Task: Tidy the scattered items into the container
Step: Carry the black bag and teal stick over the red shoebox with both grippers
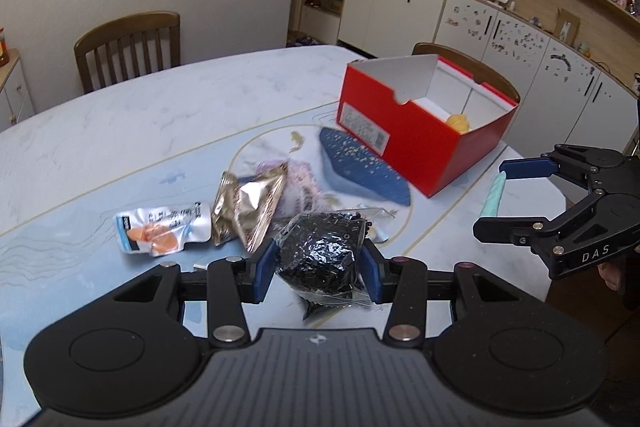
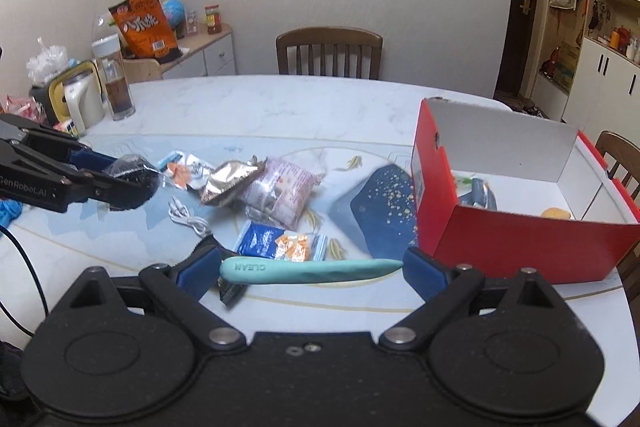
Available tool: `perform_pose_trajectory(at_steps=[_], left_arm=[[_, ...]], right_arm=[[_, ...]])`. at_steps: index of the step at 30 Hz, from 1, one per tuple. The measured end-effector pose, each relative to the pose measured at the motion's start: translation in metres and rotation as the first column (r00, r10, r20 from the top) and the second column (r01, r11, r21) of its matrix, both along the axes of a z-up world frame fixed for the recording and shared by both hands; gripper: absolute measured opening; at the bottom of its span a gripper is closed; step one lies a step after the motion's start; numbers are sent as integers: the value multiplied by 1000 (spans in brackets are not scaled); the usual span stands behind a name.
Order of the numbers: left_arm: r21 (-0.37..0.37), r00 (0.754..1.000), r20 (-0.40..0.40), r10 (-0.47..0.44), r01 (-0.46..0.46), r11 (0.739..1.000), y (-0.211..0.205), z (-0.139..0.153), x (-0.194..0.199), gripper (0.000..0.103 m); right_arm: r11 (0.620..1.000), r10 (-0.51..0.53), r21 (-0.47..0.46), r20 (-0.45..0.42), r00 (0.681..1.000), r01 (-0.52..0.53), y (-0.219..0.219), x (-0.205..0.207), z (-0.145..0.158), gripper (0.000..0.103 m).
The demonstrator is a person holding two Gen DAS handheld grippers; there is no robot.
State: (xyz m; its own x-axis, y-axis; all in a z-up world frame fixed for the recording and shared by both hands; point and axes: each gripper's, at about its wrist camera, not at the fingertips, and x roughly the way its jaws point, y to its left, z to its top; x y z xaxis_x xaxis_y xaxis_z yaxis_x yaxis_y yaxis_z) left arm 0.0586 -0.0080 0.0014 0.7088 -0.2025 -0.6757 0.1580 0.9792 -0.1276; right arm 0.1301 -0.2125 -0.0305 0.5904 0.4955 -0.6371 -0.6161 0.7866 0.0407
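My left gripper [image 1: 320, 265] is shut on a black crinkly packet [image 1: 320, 251], which hangs above the table. It also shows in the right wrist view, where the left gripper [image 2: 124, 183] sits at the far left. My right gripper [image 2: 312, 273] is shut on a teal razor [image 2: 308, 271] marked CLEAN, gripped end to end between the blue pads. The red box [image 1: 424, 151] stands open at the right, with a yellow item [image 2: 556, 214] and a blue packet [image 2: 482, 193] inside. On the table lie a white packet [image 1: 164, 231], a gold foil packet [image 1: 248, 207], a pink packet [image 2: 280, 191] and a blue packet [image 2: 280, 241].
A white cable [image 2: 188, 219] lies by the packets. A tall bottle [image 2: 114, 79] and a white kettle [image 2: 82, 103] stand at the table's far left. Wooden chairs [image 2: 330, 53] ring the table. The table edge [image 2: 624, 291] runs close past the red box.
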Motion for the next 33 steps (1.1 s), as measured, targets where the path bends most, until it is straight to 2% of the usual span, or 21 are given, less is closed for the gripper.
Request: perform_pose_trajectory(at_steps=[18,33], left_arm=[[-5,993,96,-74,74,997,-38,40,21,43],[25,988,98,-116,114,993,-103,39,81,43]], right_arm=[[998,-55,44,49,997,53,-34,18,41,97],[996,-77,47,41,996,75,-90,71,44,97]])
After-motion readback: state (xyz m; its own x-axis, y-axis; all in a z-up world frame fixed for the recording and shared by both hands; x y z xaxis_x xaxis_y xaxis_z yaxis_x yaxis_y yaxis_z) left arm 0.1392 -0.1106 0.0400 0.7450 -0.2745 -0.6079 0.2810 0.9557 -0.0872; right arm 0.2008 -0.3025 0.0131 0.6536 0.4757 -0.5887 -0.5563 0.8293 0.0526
